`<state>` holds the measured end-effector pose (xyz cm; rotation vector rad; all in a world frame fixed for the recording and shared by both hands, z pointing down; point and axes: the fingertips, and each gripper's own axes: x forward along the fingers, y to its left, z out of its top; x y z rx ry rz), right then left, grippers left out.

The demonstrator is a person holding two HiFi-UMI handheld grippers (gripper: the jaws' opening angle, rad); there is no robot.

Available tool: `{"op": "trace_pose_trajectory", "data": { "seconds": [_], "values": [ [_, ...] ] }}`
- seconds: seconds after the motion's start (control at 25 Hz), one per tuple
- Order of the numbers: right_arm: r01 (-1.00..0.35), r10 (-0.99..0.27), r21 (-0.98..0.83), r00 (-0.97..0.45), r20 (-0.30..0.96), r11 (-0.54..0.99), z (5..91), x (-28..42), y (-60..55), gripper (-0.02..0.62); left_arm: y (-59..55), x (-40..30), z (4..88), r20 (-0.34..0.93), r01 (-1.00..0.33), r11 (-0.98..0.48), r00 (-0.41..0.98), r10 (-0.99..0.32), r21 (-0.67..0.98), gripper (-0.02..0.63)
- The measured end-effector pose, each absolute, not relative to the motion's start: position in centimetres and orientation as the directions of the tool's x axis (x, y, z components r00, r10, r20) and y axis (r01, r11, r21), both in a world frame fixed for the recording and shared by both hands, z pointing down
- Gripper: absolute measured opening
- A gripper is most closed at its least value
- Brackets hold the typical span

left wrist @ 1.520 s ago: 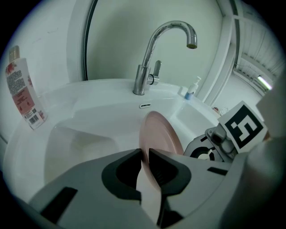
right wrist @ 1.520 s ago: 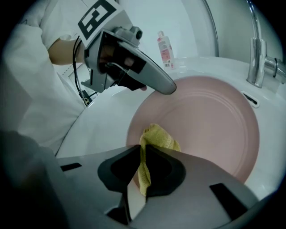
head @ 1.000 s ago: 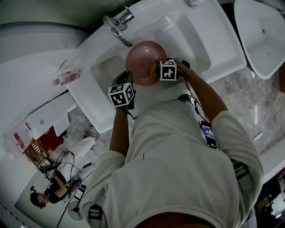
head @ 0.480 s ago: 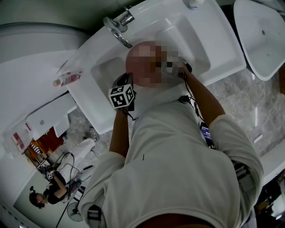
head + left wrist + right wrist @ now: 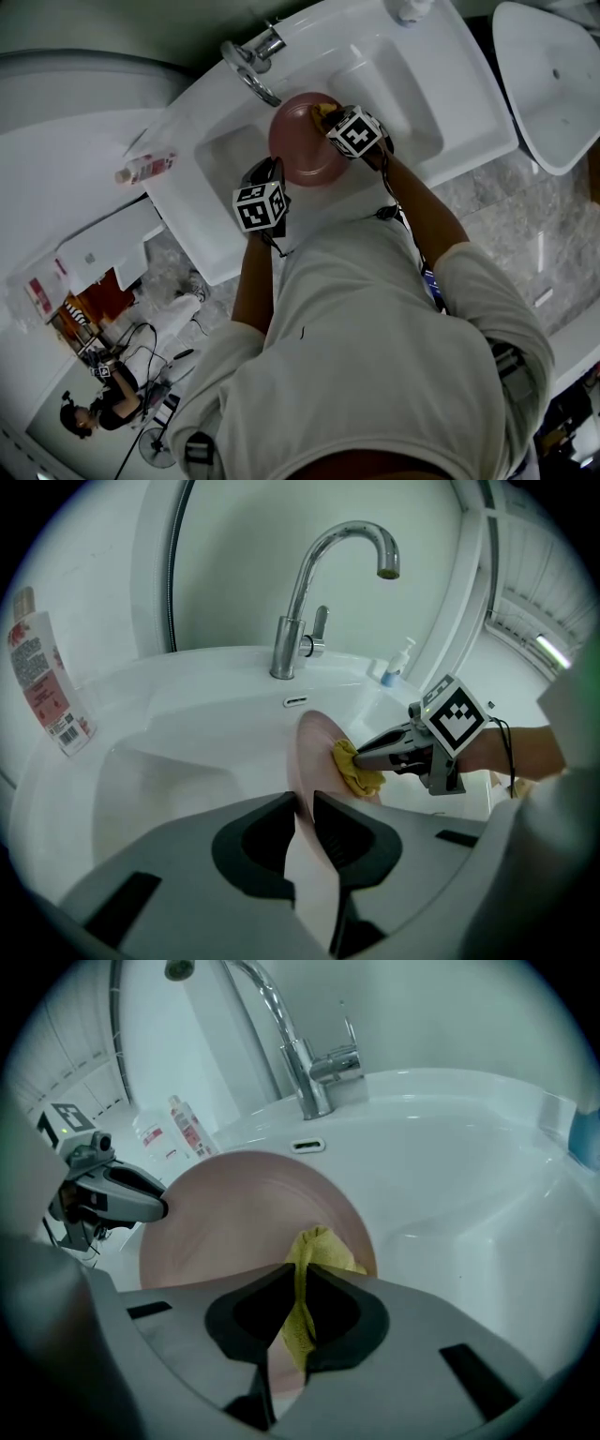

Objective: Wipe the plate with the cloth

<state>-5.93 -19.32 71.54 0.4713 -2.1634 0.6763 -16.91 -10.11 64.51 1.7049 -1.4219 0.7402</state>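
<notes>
Your right gripper [image 5: 330,118] has moved up the plate [image 5: 298,152] since a second ago. Then its marker cube sat low by the plate's right rim with the cloth [image 5: 322,111] near the middle; now the cube is turned at an angle and the cloth lies near the far rim, toward the faucet [image 5: 251,58]. That reads as a wiping stroke carried across the face, so the task looks well under way, though you cannot tell from here how much of the surface has been covered. The plate itself has barely shifted. It stands on edge over the basin of the sink [image 5: 450,89], its face turned toward your right gripper. Your left gripper [image 5: 302,829] is clamped on the plate's near rim, jaws drawn close with only the thin rim between them, holding it steady from below. Your right gripper's jaws are pinched tight on a fold of the yellow cloth, which bunches out ahead of them and presses flat against the pink face. Your left forearm runs nearly straight out from your body to the sink's front edge. Your right forearm reaches further over the basin and angles inward, wrist rolled so that the jaws point across the plate toward the faucet side.
</notes>
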Motion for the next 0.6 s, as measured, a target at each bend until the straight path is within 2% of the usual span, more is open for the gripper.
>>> {"op": "trace_pose_trajectory", "data": {
  "seconds": [0.28,0.6],
  "values": [
    [-0.472,-0.102,-0.312,-0.666,0.739,0.825,69.1,-9.2,-18.5,0.038,-10.2,-16.8,64.4,0.829,-0.979,-0.070,0.199,-0.523,0.191,0.075],
    [-0.309,-0.031,-0.282,-0.721,0.692,0.908,66.4,-12.6,-15.4,0.037,-10.1,-16.6,64.6,0.835,-0.980,-0.064,0.195,-0.514,0.190,0.075]
  ]
}}
